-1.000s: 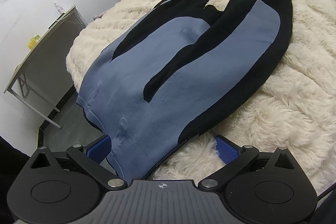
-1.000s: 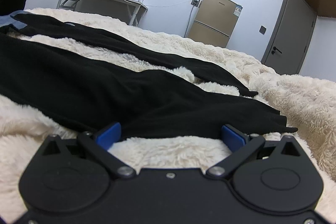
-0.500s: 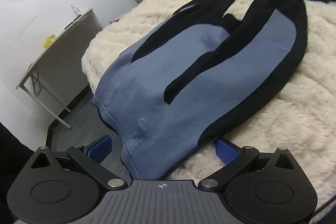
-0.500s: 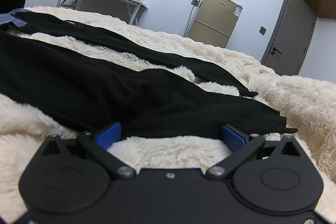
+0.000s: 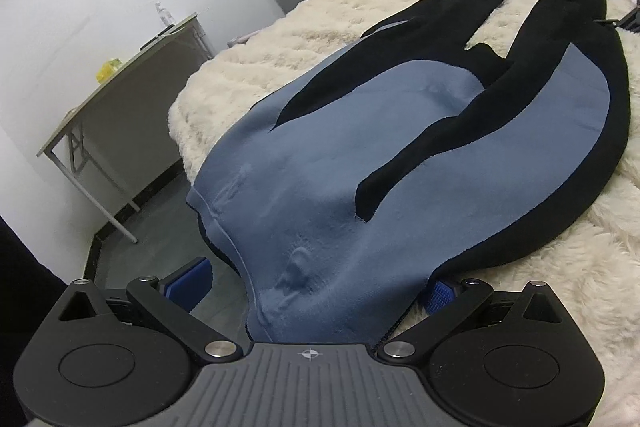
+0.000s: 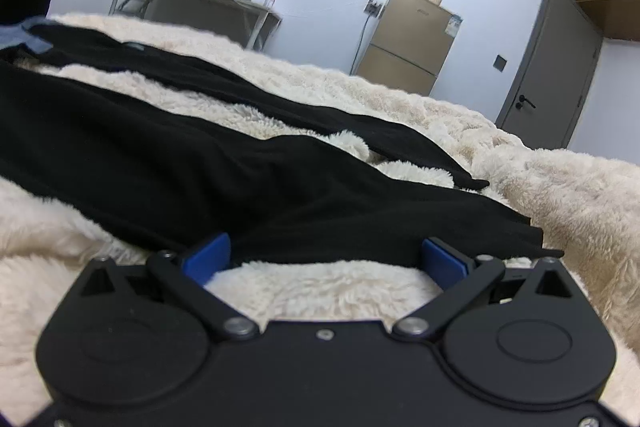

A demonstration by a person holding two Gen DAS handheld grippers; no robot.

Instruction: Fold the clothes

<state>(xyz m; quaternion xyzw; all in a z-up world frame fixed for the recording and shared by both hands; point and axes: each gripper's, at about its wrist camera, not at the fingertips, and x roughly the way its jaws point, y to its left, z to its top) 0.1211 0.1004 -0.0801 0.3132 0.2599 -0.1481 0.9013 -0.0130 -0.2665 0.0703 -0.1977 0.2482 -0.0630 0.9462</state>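
Observation:
Blue-and-black leggings (image 5: 400, 163) lie flat on a fluffy cream blanket (image 5: 580, 287), waist toward me in the left wrist view, the two black legs running to the far right. My left gripper (image 5: 314, 289) is open, and the blue waistband hangs over the bed edge between its fingers. At the far end of the legs, my right gripper (image 5: 624, 3) shows small. In the right wrist view the right gripper (image 6: 326, 259) is open and low on the blanket (image 6: 580, 211). The black cuff of the near leg (image 6: 360, 223) lies right at its blue fingertips.
The bed edge drops to a dark floor (image 5: 160, 239) at the left. A grey folding table (image 5: 120, 75) with a bottle and a yellow item stands by the wall. A fridge (image 6: 408, 43) and a grey door (image 6: 548, 67) stand beyond the bed.
My left gripper has moved forward and lower onto the waistband, which now fills the gap between its fingers. The right gripper has edged closer to the leg cuff and tilted slightly.

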